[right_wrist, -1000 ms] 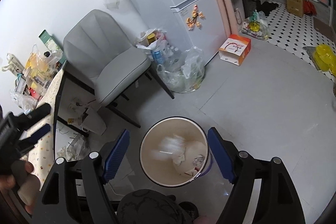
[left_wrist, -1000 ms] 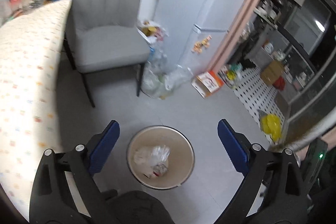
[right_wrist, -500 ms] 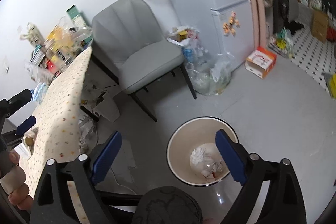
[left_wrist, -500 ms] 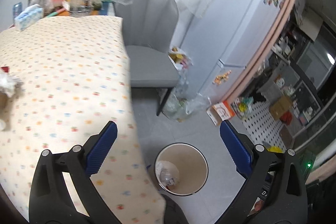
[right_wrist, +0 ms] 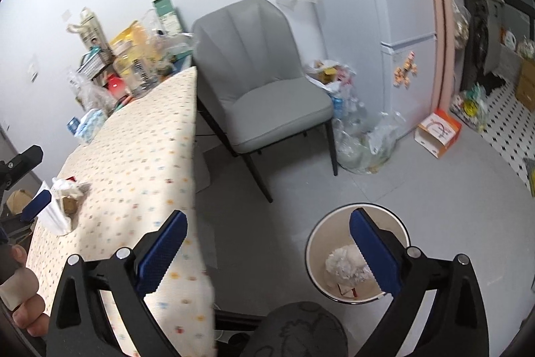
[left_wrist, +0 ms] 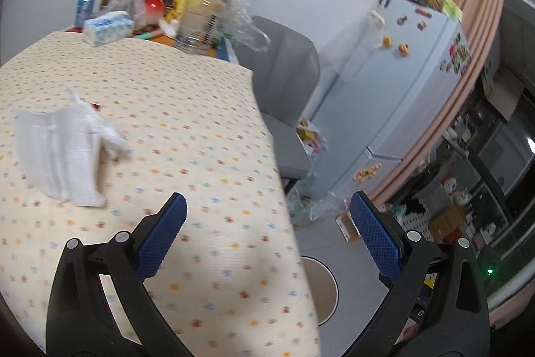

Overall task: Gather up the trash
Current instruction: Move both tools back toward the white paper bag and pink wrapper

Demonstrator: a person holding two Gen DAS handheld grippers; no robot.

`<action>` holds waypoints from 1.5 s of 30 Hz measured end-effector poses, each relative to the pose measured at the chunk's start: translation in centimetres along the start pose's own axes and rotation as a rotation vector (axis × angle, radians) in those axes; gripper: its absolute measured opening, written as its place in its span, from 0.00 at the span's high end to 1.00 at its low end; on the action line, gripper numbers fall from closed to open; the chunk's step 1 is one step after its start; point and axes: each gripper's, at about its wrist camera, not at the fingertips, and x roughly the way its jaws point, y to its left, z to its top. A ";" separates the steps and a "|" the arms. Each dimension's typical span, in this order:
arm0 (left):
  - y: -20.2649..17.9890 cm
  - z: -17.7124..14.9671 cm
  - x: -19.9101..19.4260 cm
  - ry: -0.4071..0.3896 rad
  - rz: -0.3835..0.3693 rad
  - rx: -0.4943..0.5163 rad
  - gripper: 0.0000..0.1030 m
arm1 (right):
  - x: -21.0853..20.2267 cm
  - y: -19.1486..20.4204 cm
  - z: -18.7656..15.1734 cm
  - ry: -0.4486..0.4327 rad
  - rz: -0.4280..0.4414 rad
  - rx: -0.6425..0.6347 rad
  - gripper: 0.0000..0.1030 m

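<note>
1. Two black grippers with blue finger pads show, both spread wide and grasping nothing: the left gripper fills the bottom of the left wrist view, the right gripper the bottom of the right wrist view.
2. Left wrist view: a crumpled white paper tissue lies at centre left on the cream dotted tablecloth, above and left of the left gripper and apart from its pads.
3. Right wrist view: the same tissue sits at the left edge, touching a small brown scrap.
4. A round beige waste bin stands on the grey floor at lower right, between the right gripper's pads in the frame, with white crumpled paper inside.
5. In the left wrist view only a slice of that bin peeks past the table edge at lower centre.
6. A grey upholstered chair stands at centre, beside the table.
7. A blue-and-white tissue pack rests at upper left, among blurred clutter.
</note>
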 end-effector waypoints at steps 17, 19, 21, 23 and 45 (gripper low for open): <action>9.9 0.7 -6.7 -0.125 0.122 -0.121 0.06 | -0.8 10.1 -0.3 -0.003 0.116 -0.127 0.07; 10.9 0.6 -7.4 -0.132 0.131 -0.138 0.06 | -0.9 11.3 -0.5 -0.003 0.129 -0.142 0.07; 11.9 0.5 -8.0 -0.140 0.144 -0.147 0.06 | -1.0 12.1 -0.7 -0.004 0.144 -0.158 0.07; 12.6 0.4 -8.4 -0.145 0.154 -0.154 0.06 | -1.1 13.0 -0.9 -0.008 0.159 -0.175 0.07; 21.7 -0.3 -11.6 -0.168 0.254 -0.277 0.06 | 2.4 25.2 -2.7 0.092 0.341 -0.354 0.27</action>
